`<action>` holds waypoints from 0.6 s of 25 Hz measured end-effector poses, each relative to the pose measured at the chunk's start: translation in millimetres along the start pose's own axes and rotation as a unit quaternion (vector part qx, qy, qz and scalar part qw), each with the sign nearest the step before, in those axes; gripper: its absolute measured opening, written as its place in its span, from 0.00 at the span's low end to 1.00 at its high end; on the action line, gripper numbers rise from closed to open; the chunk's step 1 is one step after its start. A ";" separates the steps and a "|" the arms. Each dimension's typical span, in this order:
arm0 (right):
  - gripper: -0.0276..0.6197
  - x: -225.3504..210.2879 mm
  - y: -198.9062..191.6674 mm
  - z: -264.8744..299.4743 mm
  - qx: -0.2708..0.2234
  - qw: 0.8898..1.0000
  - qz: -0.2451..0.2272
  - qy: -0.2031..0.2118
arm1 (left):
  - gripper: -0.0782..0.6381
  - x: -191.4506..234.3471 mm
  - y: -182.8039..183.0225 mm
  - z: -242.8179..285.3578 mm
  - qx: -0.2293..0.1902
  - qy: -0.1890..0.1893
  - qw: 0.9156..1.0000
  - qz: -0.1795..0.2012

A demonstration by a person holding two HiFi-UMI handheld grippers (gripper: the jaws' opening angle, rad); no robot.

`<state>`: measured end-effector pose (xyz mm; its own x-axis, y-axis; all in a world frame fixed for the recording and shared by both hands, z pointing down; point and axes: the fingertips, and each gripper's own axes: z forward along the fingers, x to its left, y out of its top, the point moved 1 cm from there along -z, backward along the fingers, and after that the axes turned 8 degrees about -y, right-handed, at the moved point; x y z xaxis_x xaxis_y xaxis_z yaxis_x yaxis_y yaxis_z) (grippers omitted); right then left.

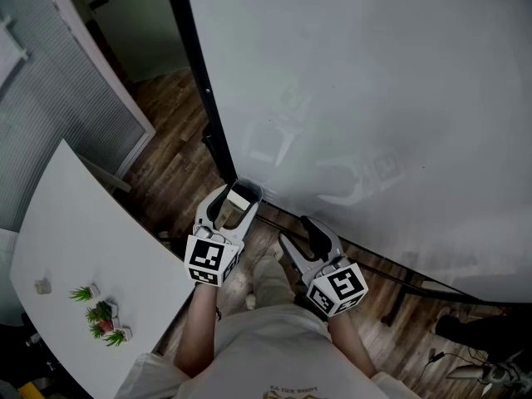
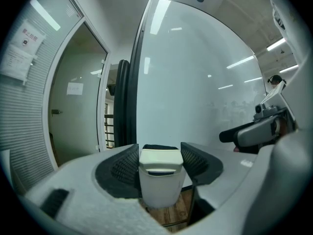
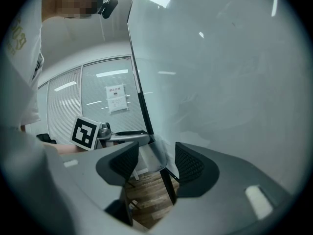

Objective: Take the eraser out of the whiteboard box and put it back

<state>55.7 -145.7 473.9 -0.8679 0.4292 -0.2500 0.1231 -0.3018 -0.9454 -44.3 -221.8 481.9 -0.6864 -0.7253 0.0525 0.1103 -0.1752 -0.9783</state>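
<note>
One eraser [image 2: 159, 180] is pinched by the left gripper [image 2: 160, 156], whiteboard [image 1: 374, 98] at 12 o'clock. The right gripper [image 3: 155, 159] is spread, empty. Removal judged done; the box, not made out, must be found for the return.

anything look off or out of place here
Nothing stands out. The eraser sits upright, clamped in the left gripper near the whiteboard; the right gripper is open and empty.
</note>
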 end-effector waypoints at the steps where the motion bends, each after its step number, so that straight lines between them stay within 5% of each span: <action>1: 0.41 0.3 0.4 -0.8 -0.001 1.000 0.000 0.000 | 0.48 0.0 -0.1 -0.7 0.001 0.000 1.000 0.000; 15: 0.41 2.6 9.1 -11.2 -0.017 1.000 -0.009 -0.004 | 0.47 -5.4 13.3 -18.5 -0.019 0.006 1.000 0.001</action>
<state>60.0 -137.8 462.4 -0.8742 0.4270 -0.2312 0.1236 -0.2649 -0.9563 -52.5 -207.9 465.0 -0.6948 -0.7175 0.0491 0.0836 -0.1483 -0.9854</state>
